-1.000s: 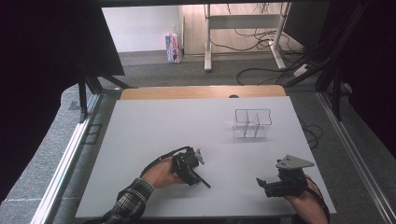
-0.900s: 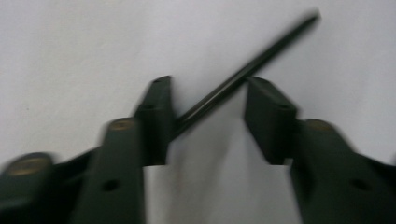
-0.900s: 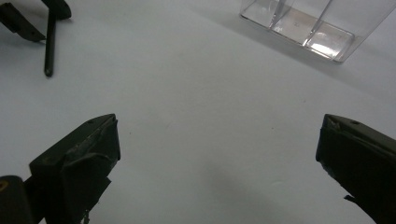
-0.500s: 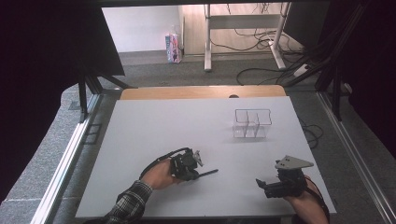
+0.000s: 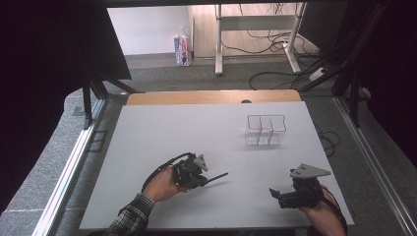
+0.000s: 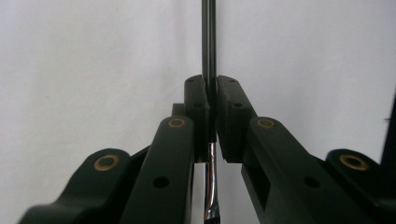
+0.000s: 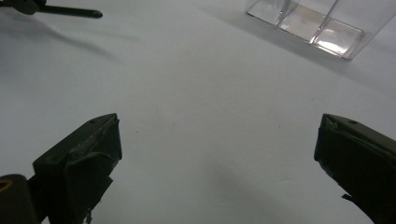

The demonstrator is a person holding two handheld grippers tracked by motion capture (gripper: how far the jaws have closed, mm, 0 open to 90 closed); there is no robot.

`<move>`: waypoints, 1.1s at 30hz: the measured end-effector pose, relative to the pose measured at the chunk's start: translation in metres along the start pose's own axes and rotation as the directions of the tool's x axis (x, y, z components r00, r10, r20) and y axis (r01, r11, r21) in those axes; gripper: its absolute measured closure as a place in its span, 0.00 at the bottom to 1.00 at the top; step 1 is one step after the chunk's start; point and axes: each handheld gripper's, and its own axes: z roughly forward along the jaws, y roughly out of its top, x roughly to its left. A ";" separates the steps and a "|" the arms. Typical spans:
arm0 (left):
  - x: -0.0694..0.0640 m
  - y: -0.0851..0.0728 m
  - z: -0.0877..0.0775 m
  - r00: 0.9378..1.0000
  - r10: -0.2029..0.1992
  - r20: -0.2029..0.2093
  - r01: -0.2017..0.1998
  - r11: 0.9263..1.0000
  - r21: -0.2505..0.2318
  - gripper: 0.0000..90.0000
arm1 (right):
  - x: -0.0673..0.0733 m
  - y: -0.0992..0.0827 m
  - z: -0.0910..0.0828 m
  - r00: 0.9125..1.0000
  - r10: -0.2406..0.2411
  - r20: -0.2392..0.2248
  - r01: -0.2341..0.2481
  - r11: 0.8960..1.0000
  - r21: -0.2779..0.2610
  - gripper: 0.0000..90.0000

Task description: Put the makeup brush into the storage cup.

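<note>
We have the thin black stick (image 5: 216, 177) pinched tight in our left gripper (image 5: 199, 178) low in the middle, our right gripper (image 5: 275, 195) waits wide open, and next we probably carry it up-right to the clear box (image 5: 265, 130).

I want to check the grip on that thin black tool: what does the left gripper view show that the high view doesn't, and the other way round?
Left gripper view: the pads pressed shut on the slim black tool, and its shiny metal end behind them. High view: the clear divided box far across the white table, and the right gripper resting near the front edge. Both: the tool sticking out past the left gripper over bare table.
</note>
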 end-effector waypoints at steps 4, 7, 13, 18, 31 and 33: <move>-0.002 -0.003 -0.009 1.000 -0.008 -0.017 0.007 0.999 -0.032 0.94 | 0.000 0.000 0.000 1.000 -0.008 -0.012 0.008 1.000 0.000 0.01; -0.003 -0.006 -0.016 1.000 -0.021 -0.023 0.019 0.998 -0.062 0.94 | 0.000 0.000 0.001 1.000 -0.009 -0.018 0.009 1.000 0.000 0.01; -0.005 -0.015 -0.024 0.998 -0.054 -0.019 0.051 0.990 -0.130 0.94 | -0.001 0.000 0.001 1.000 -0.008 -0.028 0.008 1.000 0.015 0.01; -0.008 -0.022 -0.030 0.997 -0.071 -0.024 0.065 0.983 -0.171 0.94 | -0.001 0.000 0.001 1.000 -0.007 -0.029 0.008 1.000 0.009 0.01; -0.022 -0.038 -0.040 0.992 -0.122 -0.030 0.108 0.948 -0.299 0.94 | -0.001 0.000 0.001 1.000 -0.011 -0.029 0.011 1.000 0.008 0.01; -0.024 -0.040 -0.041 0.992 -0.126 -0.032 0.110 0.944 -0.310 0.94 | -0.001 0.000 0.001 0.999 -0.011 -0.030 0.012 1.000 0.007 0.01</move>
